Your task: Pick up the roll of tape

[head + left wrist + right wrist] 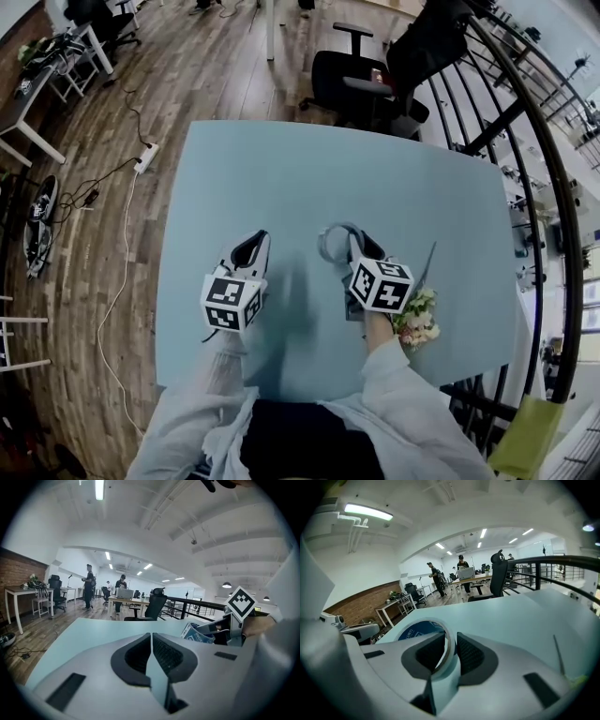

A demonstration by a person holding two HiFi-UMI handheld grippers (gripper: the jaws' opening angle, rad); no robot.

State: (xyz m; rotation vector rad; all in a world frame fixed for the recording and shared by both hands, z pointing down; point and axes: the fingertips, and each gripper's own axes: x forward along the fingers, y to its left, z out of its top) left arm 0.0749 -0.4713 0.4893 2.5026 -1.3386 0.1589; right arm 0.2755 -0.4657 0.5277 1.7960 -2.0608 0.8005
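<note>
The roll of tape (423, 629), a pale ring with a blue printed core, stands on edge between the jaws of my right gripper (451, 651), which is shut on its wall. In the head view the tape (330, 242) is held clear above the light blue table (309, 178), at the tip of the right gripper (349, 247). My left gripper (251, 247) hovers beside it to the left, its jaws shut with nothing between them (151, 641). From the left gripper view the tape (199, 633) shows at the right, in the other gripper.
A small bunch of flowers (417, 321) and a thin rod (427, 266) lie on the table by my right hand. A black office chair (361, 80) stands past the far edge. A black railing (525, 187) runs along the right. Cables and a power strip (145, 157) lie on the floor at the left.
</note>
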